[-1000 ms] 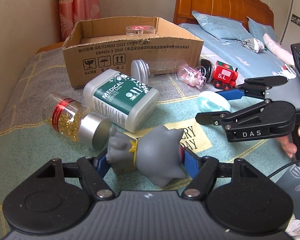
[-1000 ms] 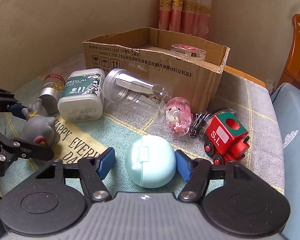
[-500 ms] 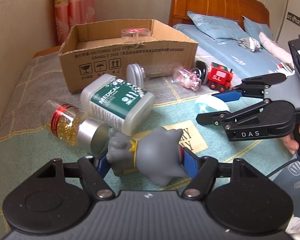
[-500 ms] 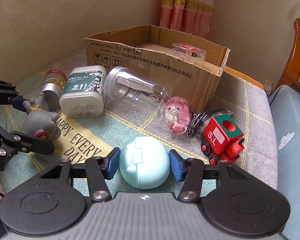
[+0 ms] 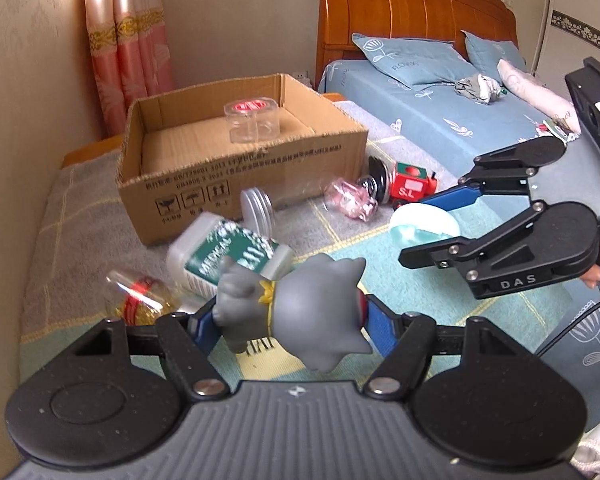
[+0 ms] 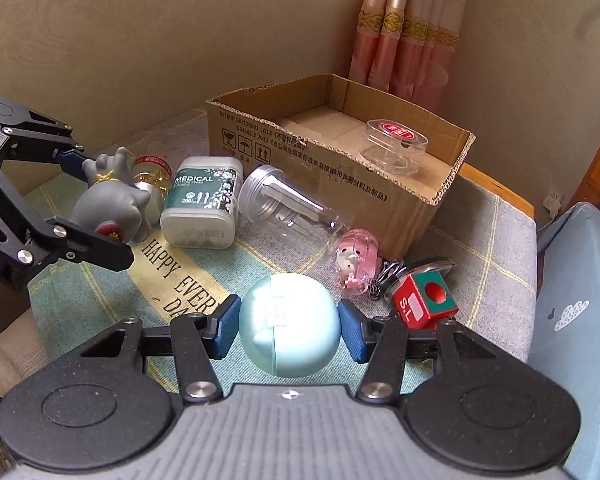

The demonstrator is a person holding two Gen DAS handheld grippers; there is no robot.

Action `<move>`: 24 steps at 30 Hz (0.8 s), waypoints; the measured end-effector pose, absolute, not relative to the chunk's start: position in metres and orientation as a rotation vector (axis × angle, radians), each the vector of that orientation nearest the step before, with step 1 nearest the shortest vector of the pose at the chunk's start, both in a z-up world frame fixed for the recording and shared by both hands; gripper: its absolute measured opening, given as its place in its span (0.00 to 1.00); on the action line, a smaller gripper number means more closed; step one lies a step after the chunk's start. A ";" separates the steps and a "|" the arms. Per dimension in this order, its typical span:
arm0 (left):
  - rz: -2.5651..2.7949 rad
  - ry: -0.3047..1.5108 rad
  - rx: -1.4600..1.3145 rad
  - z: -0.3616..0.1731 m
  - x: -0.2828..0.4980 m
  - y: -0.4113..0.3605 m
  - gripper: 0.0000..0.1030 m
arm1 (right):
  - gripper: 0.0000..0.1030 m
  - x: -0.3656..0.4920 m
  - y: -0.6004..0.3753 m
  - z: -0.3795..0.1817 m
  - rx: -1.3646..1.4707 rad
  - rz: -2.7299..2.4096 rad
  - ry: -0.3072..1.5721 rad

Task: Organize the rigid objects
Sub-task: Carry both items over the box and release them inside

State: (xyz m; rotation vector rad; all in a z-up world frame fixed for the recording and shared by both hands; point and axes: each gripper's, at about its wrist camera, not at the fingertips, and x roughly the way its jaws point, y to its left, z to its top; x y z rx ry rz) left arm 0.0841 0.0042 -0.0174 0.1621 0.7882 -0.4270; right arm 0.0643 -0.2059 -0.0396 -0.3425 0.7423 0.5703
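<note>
My left gripper (image 5: 288, 326) is shut on a grey cat figurine (image 5: 300, 312) and holds it above the blanket; the same figurine (image 6: 108, 204) shows at the left of the right wrist view. My right gripper (image 6: 288, 328) is shut on a round mint-green case (image 6: 288, 322), lifted off the blanket; that case (image 5: 422, 224) sits between the right gripper's blue pads in the left wrist view. An open cardboard box (image 5: 244, 178) stands behind, with a clear spool with a red label (image 5: 252, 120) inside it.
On the blanket lie a white and green "MEDICAL" tub (image 6: 202, 208), a jar of gold capsules (image 5: 140, 300), a clear lidded jar (image 6: 288, 210), a pink keychain figure (image 6: 356, 260) and a red toy train (image 6: 422, 306). A bed (image 5: 440, 112) stands at the right, a wall at the left.
The right gripper's jaws closed onto the mint case. Both grippers then rose with the case and the grey figurine, and the objects on the blanket now look lower and further away.
</note>
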 end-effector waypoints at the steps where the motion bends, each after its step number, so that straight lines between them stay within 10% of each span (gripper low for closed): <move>1: -0.423 0.782 0.166 -0.014 0.087 0.005 0.69 | 0.56 0.065 -0.206 -0.036 -0.346 0.574 0.735; 24: -0.315 0.678 0.200 0.057 0.224 0.013 0.69 | 0.56 0.206 -0.191 0.010 -0.286 0.486 0.746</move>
